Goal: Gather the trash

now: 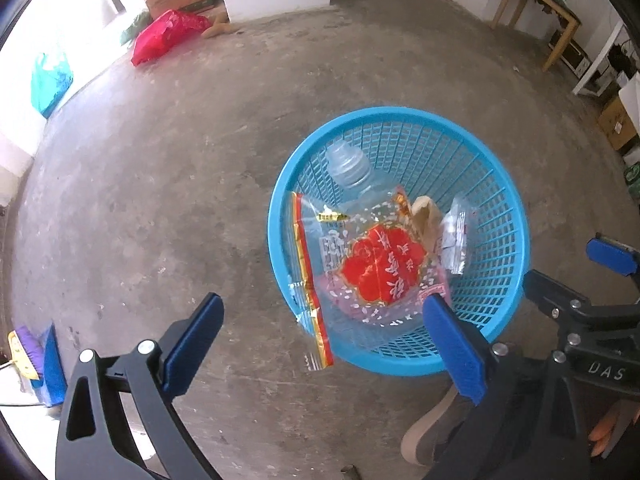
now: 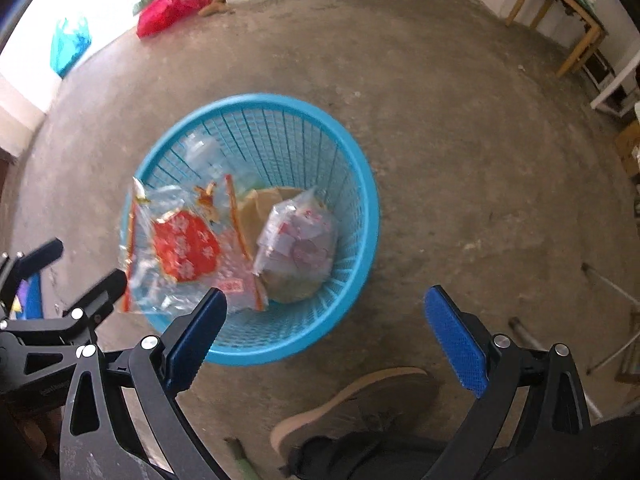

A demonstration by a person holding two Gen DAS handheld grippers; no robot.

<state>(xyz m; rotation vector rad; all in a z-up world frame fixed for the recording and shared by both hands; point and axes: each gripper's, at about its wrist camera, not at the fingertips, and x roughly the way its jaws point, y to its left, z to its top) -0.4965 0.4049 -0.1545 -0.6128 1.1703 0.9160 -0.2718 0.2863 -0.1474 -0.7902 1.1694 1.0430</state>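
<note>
1. Wrapper: a clear plastic snack bag with a red label [image 1: 372, 268] lies over the near left rim of the round blue mesh basket [image 1: 500, 184] at frame centre, long axis slanting toward lower left (seemingly dropping in).
2. Left gripper [image 1: 324, 344] stands wide open, empty, nearest the bag.
3. Right gripper [image 2: 326, 340] stands wide open, empty.

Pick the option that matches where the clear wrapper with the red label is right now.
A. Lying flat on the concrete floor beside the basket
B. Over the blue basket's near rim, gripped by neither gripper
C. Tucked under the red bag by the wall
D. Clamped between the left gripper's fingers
B. The clear wrapper sits over the blue basket at its near rim, while the left gripper and right gripper both stand wide open, clamping nothing.
</note>
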